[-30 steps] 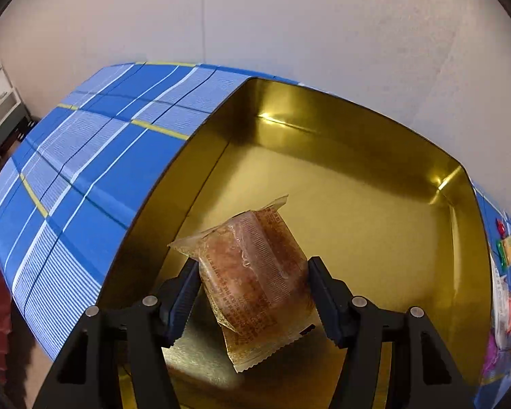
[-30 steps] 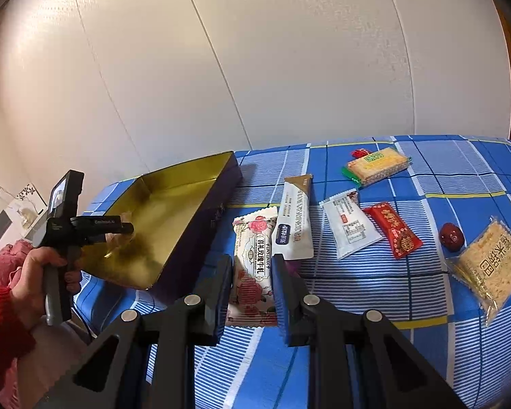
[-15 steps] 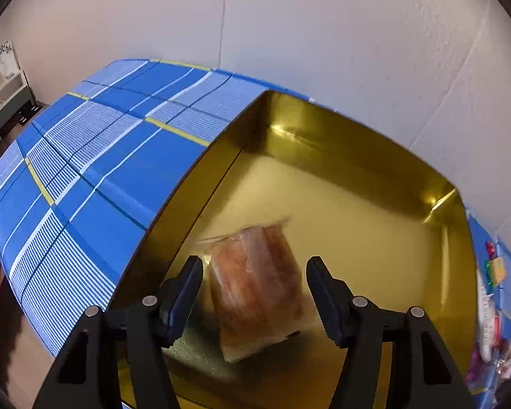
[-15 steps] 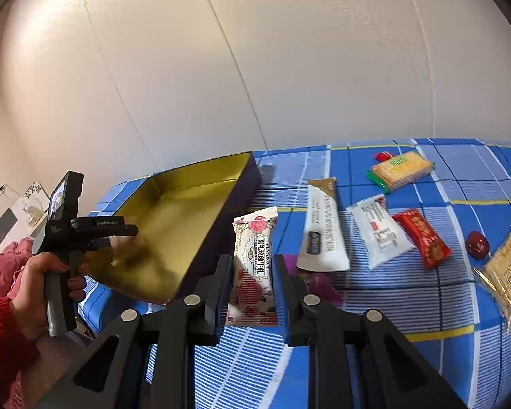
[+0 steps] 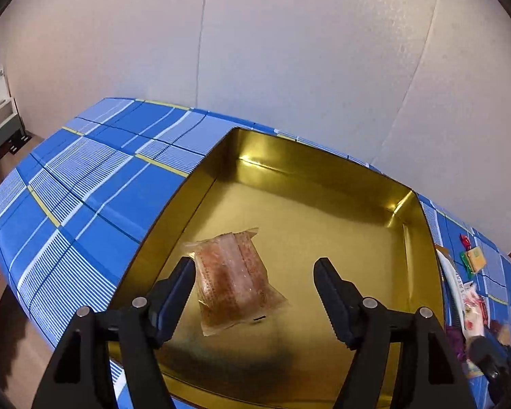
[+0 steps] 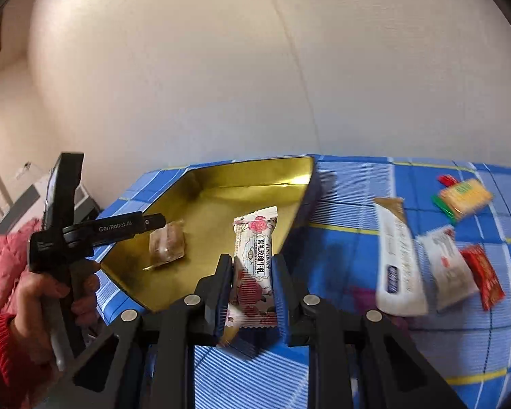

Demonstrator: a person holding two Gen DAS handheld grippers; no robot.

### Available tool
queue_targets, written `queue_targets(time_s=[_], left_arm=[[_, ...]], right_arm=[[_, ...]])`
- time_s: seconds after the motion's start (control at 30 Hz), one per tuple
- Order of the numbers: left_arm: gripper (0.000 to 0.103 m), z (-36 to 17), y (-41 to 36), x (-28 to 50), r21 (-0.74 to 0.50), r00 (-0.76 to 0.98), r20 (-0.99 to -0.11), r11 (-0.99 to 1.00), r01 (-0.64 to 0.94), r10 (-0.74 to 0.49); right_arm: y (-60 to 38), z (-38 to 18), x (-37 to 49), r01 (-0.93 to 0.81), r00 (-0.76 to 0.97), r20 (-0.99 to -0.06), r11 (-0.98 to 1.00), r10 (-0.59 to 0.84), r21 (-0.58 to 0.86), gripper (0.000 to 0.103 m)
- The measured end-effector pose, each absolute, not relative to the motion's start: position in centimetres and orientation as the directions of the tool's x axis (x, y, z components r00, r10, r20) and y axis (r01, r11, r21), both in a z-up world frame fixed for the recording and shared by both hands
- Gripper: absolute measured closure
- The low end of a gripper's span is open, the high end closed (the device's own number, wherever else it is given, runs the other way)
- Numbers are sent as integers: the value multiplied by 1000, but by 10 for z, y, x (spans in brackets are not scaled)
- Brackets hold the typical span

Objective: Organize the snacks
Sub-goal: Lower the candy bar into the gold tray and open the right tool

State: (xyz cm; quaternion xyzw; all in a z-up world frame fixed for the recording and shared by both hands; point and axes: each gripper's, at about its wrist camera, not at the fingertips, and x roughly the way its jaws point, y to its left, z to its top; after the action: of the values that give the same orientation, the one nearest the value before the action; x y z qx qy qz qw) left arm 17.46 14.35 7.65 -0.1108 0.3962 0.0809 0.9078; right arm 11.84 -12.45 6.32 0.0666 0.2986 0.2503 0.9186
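A gold tin (image 5: 310, 167) sits open on the blue checked cloth. A clear packet of brown snack (image 5: 231, 283) lies flat on the tin's floor. My left gripper (image 5: 253, 269) hangs just above it with its jaws opening; the packet lies nearer the left finger and the pads do not press on it. In the right wrist view, my right gripper (image 6: 252, 262) is shut on a white rose-print packet (image 6: 255, 238) at the tin's (image 6: 255, 173) near right corner. The brown packet (image 6: 167, 243) and the left gripper (image 6: 153, 221) show there too.
Several loose snacks lie on the cloth right of the tin: a long white-and-gold bar (image 6: 395, 248), a white packet (image 6: 449, 266), a red packet (image 6: 483, 276) and an orange cracker pack (image 6: 463, 196). A red-sleeved hand (image 6: 44, 293) holds the left gripper. The wall stands close behind.
The left jaws widened and let go of the brown packet, which now lies on the tin floor; that gripper rose a little. The right gripper carried the rose-print packet left toward the tin.
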Motion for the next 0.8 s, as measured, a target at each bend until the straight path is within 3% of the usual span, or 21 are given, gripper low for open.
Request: queue_targets(time_s=[0.23,0.53,0.8], left_arm=[[30,77,167,171,-223,679,-733,930,-293,38],[30,85,177,164,-234,704,-707,917,-322,67],[30,87,178,162,-245,713,-700,919,-308,52]], right_arm=[[-92,65,139,-454,670,-541,857,509,244,80],[-53,66,170,-466,620,-631,866,466,182,80],[-43,60,203,-424,564,-696,879,444,217,80]])
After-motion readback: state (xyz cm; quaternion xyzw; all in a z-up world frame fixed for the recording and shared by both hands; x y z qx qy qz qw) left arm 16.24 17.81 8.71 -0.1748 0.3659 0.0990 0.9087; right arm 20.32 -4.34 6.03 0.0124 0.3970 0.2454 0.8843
